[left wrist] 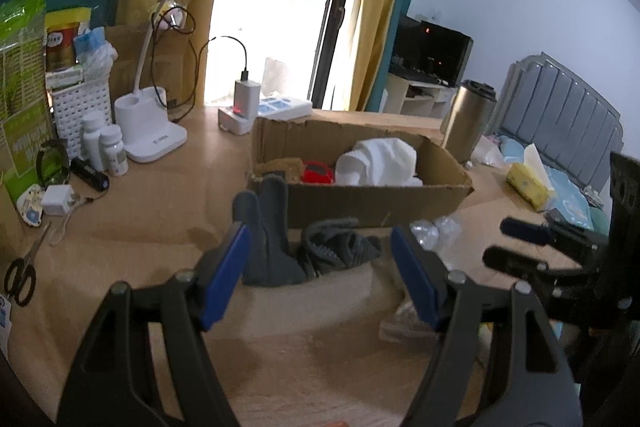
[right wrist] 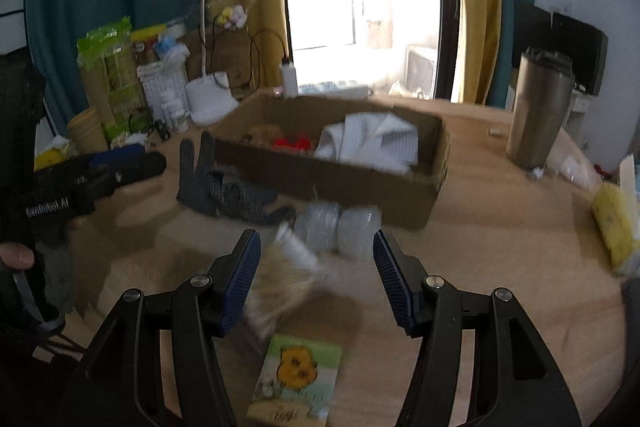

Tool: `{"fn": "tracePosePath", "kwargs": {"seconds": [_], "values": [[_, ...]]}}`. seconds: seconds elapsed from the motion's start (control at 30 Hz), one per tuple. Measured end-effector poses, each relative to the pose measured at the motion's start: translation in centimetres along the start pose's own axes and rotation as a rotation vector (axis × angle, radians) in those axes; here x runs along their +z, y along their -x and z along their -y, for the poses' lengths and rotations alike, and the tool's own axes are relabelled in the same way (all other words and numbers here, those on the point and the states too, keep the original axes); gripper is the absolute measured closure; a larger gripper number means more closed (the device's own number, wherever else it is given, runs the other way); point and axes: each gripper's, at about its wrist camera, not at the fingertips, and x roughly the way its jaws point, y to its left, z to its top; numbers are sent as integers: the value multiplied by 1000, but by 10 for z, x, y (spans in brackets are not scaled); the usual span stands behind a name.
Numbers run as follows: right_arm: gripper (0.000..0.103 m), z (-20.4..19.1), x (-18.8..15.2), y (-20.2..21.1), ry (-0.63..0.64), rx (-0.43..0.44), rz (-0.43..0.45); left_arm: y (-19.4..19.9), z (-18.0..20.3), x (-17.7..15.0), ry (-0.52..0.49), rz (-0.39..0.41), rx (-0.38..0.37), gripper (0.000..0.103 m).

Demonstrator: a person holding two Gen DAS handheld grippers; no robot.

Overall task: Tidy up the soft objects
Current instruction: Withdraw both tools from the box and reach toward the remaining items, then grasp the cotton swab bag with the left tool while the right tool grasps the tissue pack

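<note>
Hovering over the tan wooden table [left wrist: 160,211], both grippers had their jaws released, nothing between the blue pads. Left gripper [left wrist: 320,267] pointed at the dark grey knitted gloves [left wrist: 280,247], which lay on the table just ahead of its fingertips, one glove with fingers sticking up at 12 o'clock, the other crumpled at its 3 o'clock; pads not touching them. Open brown cardboard box [left wrist: 360,203] sat right behind the gloves, touching or nearly so, can't tell. Inside the box: folded white cloth [left wrist: 380,163] toward the right, small red soft item [left wrist: 317,173] in the middle, brown fuzzy item [left wrist: 280,167] at the left end. Right gripper [right wrist: 316,279] hung above a blurred pale bundle [right wrist: 288,279] and clear crinkled plastic packaging [right wrist: 340,227], kind of thing unclear from blur. Green-and-yellow printed card [right wrist: 298,375] lay at 6 o'clock below that gripper. In the right wrist view the gloves were at 10 o'clock, with the left gripper further out at 9 o'clock. Steel tumbler [right wrist: 538,107] stood at 2 o'clock, well apart from the box. White desk lamp [left wrist: 152,131] at 10 o'clock in the left view, black scissors [left wrist: 20,275] at 9 o'clock near the table edge
</note>
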Motion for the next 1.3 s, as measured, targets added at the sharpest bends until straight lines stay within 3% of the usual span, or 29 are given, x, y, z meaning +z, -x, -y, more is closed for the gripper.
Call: {"fn": "tracePosePath", "kwargs": {"seconds": [0.37, 0.73, 0.83, 0.9, 1.3], "values": [[41, -4, -38, 2, -17, 31, -85, 3, 20, -29, -18, -55, -41, 29], [41, 3, -61, -5, -24, 49, -142, -2, 39, -31, -44, -76, -45, 29], [44, 10, -63, -4, -37, 48, -131, -6, 45, -31, -58, -90, -45, 29], [54, 17, -63, -3, -51, 45, -118, -10, 51, -30, -70, -98, -45, 29], [54, 64, -65, 2, -118, 10, -72, -43, 87, -30, -133, -174, -62, 29]]}}
